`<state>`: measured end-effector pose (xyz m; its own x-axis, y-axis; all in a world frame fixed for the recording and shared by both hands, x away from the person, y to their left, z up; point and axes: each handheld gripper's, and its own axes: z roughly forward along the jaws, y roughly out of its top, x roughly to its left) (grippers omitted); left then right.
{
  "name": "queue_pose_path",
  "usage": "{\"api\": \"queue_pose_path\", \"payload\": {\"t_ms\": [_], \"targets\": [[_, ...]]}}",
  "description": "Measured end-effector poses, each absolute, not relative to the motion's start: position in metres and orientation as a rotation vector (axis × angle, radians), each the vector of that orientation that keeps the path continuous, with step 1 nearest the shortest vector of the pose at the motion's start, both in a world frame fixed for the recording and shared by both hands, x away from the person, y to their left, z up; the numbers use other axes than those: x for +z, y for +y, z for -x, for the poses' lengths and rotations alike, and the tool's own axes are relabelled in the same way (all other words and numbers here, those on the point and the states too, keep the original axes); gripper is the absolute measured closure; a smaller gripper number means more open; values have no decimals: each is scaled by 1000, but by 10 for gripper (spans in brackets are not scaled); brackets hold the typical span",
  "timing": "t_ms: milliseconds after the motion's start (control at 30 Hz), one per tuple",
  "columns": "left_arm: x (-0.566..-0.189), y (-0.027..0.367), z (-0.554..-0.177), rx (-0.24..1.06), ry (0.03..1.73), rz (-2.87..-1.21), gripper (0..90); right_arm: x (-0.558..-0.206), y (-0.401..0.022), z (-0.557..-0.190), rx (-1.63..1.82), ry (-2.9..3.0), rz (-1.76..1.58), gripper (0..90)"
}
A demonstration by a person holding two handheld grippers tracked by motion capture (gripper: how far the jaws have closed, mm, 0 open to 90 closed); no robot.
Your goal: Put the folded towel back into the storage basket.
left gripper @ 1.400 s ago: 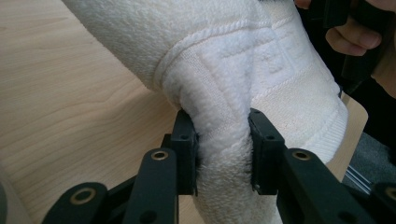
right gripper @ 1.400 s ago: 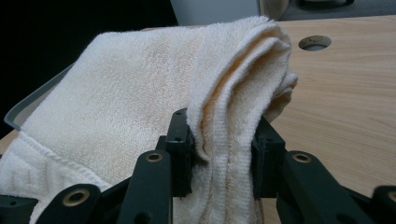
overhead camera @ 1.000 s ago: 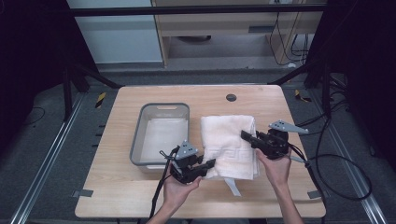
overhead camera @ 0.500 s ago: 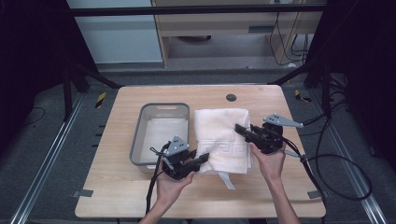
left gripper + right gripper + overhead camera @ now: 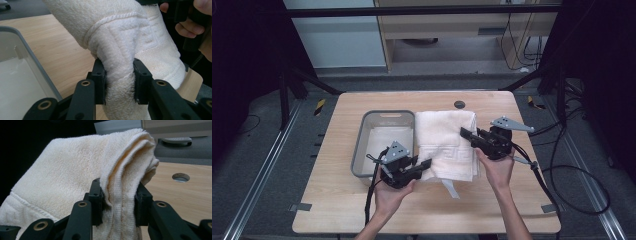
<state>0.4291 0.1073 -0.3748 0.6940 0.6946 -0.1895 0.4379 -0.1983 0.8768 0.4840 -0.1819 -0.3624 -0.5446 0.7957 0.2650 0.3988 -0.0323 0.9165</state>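
A folded white towel hangs lifted over the middle of the wooden table, held at two sides. My left gripper is shut on its near left edge; in the left gripper view the jaws squeeze a thick roll of the towel. My right gripper is shut on the towel's right edge, and in the right gripper view several folded layers of the towel are pinched between the pads. A loose strip of the towel trails down toward the table's near side.
A grey plastic bin with a pale lining stands just left of the towel, close to my left gripper. A round cable hole is in the table's far side. Cables trail off the table's right edge.
Both grippers have carried the towel leftward and slightly up, so its left edge now sits beside the bin. Both stay shut on it.
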Motion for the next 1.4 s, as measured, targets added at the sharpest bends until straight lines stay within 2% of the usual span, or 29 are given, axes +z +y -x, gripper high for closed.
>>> {"api": "queue_pose_path", "payload": {"t_ms": [1400], "targets": [[-348,166,-437,395,935,-1777,672,-334,-121,-505,1662,1902,-1179,663]]}}
